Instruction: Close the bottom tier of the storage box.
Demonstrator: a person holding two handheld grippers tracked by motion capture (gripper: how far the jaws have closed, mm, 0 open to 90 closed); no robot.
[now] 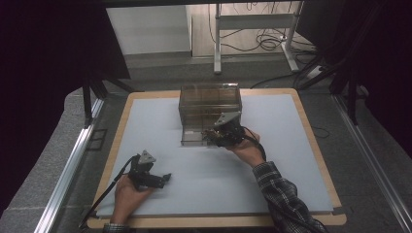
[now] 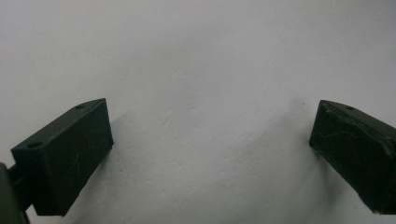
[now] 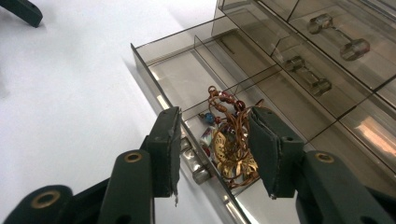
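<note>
One drawer of the clear box is pulled out. Beads lie inside, at 12 o'clock from the right gripper, part open, empty. Left gripper rests wide open. Shutting remains.

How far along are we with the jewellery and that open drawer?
Done: the bottom drawer of the clear organiser is pulled out, and the jewellery lies in its near compartment. In hand: the right gripper sits open over it, jaws either side, not clamped. The left gripper is open on the mat. Probably left: withdrawing and closing the drawer.
</note>
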